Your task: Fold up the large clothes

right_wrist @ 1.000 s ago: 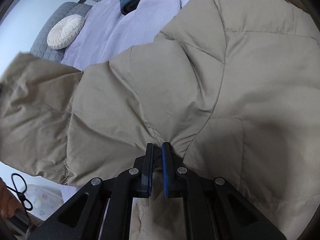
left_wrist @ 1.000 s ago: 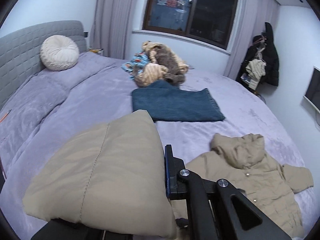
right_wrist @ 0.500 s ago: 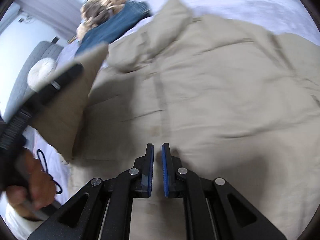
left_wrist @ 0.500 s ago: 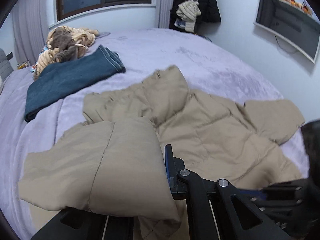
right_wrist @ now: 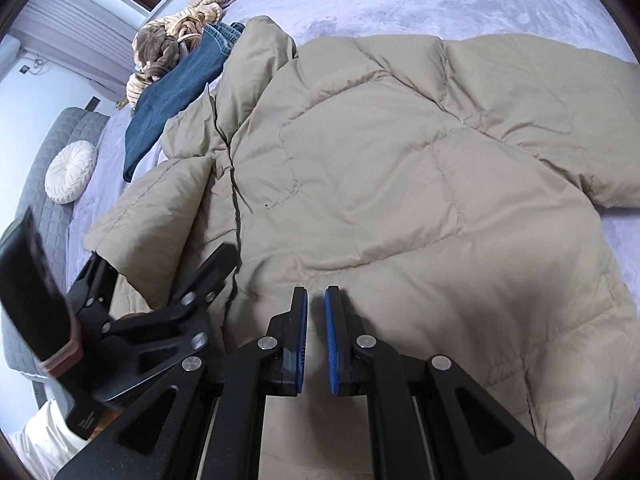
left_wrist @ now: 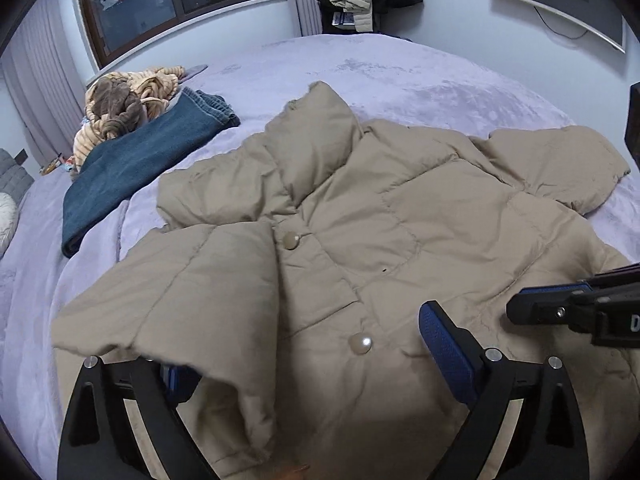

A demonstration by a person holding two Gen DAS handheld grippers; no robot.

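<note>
Left tongs (left_wrist: 304,364) have just sprung wide, letting the folded sleeve (left_wrist: 180,292) settle across the puffer jacket (left_wrist: 400,220) near the bed's (left_wrist: 380,64) front edge; right tongs (right_wrist: 316,340) hover narrow, empty.

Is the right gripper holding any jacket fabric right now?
No, the right gripper has its jaws nearly shut with nothing between them, above the beige jacket.

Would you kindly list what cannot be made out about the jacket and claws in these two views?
- Left wrist view: the beige quilted puffer jacket's hem, cut off by the bottom edge.
- Left wrist view: left claw's left pad, covered by the folded sleeve.
- Right wrist view: whether the right claw pinches fabric; the narrow gap is unclear.
</note>
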